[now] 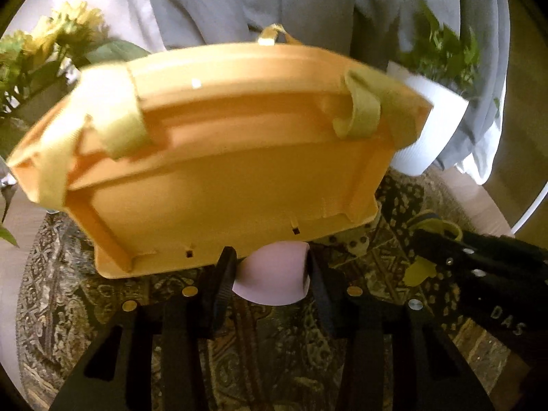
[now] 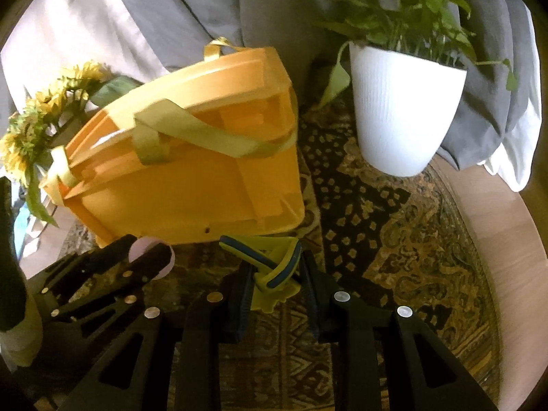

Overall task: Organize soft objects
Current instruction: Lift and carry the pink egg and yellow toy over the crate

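An orange plastic bin [image 1: 219, 157] with yellow-green fabric handles [image 1: 359, 109] stands just ahead of both grippers on the patterned cloth; it also shows in the right wrist view [image 2: 191, 178]. My left gripper [image 1: 270, 270] is shut on a soft pink object [image 1: 270, 274], right at the bin's near wall. My right gripper [image 2: 274, 270] is shut on a yellow-green and blue soft toy [image 2: 270, 267], just right of the bin's near corner. The left gripper shows in the right wrist view [image 2: 144, 253] with the pink object [image 2: 150, 250].
A white pot [image 2: 400, 113] with a green plant stands at the right. Yellow flowers [image 2: 37, 120] are at the left behind the bin. Grey curtains [image 2: 191, 7] hang behind. The round wooden table's edge [image 2: 507, 226] curves at the right.
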